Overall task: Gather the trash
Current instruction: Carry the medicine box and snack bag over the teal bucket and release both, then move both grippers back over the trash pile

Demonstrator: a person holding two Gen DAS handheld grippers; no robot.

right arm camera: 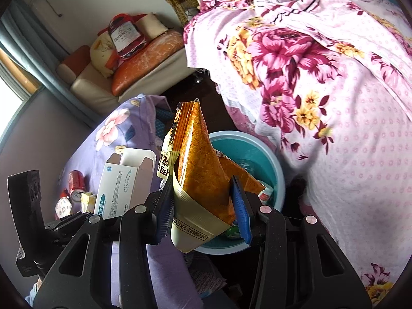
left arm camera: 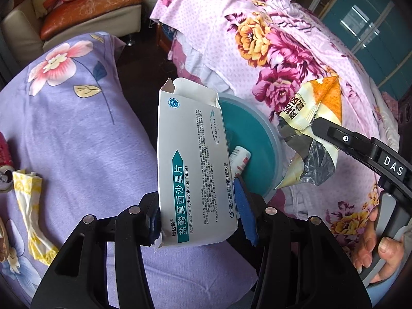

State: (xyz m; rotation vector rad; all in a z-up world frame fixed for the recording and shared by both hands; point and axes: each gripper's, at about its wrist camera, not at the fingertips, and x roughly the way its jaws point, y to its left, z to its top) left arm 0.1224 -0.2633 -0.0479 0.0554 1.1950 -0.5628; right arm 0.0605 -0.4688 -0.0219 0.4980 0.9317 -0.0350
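My left gripper point(left arm camera: 200, 216) is shut on a white medicine box point(left arm camera: 193, 170) with teal print, its top flap open; the box stands in front of a teal bin point(left arm camera: 257, 139). A small white and red packet point(left arm camera: 239, 158) lies inside the bin. My right gripper point(right arm camera: 203, 211) is shut on an orange and cream snack wrapper point(right arm camera: 198, 170), held over the teal bin point(right arm camera: 265, 159). The left wrist view shows that wrapper point(left arm camera: 316, 108) and the right gripper point(left arm camera: 312, 126) just right of the bin. In the right wrist view the medicine box point(right arm camera: 121, 180) hangs left of the bin.
A yellow and white wrapper point(left arm camera: 31, 213) and a red can point(left arm camera: 5, 164) lie on the purple flowered cover point(left arm camera: 85, 134) at the left. A pink flowered bedspread point(left arm camera: 257, 41) rises behind the bin. A sofa point(right arm camera: 108, 77) with cushions stands at the back.
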